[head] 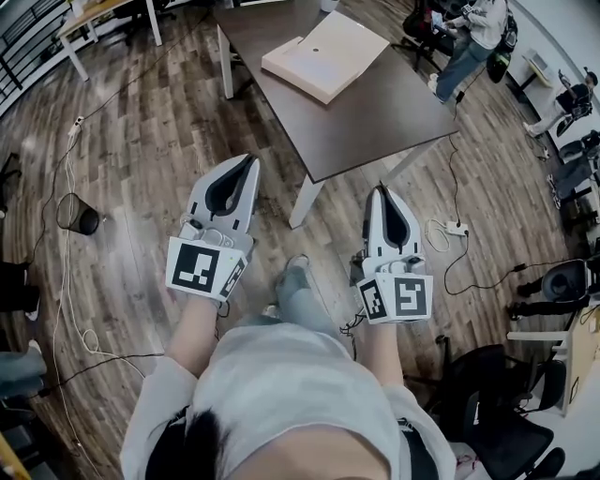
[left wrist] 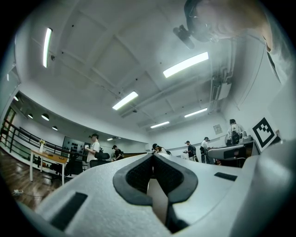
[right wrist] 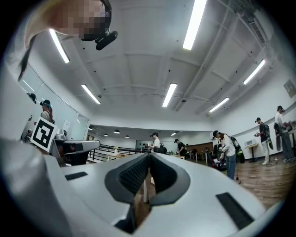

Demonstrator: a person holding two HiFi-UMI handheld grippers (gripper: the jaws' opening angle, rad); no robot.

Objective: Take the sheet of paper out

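You haven't started the real work yet. Your left tool (head: 249, 163) and right tool (head: 382, 191) both hang in the lower half of the head view, over the wooden floor (head: 141, 141) and well short of the desk (head: 394, 112). In its own view, the left tool (left wrist: 152, 156) has its jaw tips meeting with nothing caught between them. The right tool (right wrist: 149, 155) is likewise fully closed and empty.

The sheet of paper does not show anywhere on its own. My guess is that it sits inside the flat cream folder (head: 323, 54), which lies on the desk near the top centre of the head view with one corner close to the desk's left edge. The folder looks closed. So everything is left to do: reach the desk, open or steady the folder with one tool, and draw the sheet out with the other.

The desk top is dark brown and otherwise bare, standing on pale legs. Around you the floor carries loose cables, a small black bin (head: 77, 214) at the left and a power strip (head: 457, 227) at the right. A lighter table (head: 94, 14) stands in the upper left corner. Other people are at the upper right, and both tool views show a long room with ceiling strip lights and more people at workstations.
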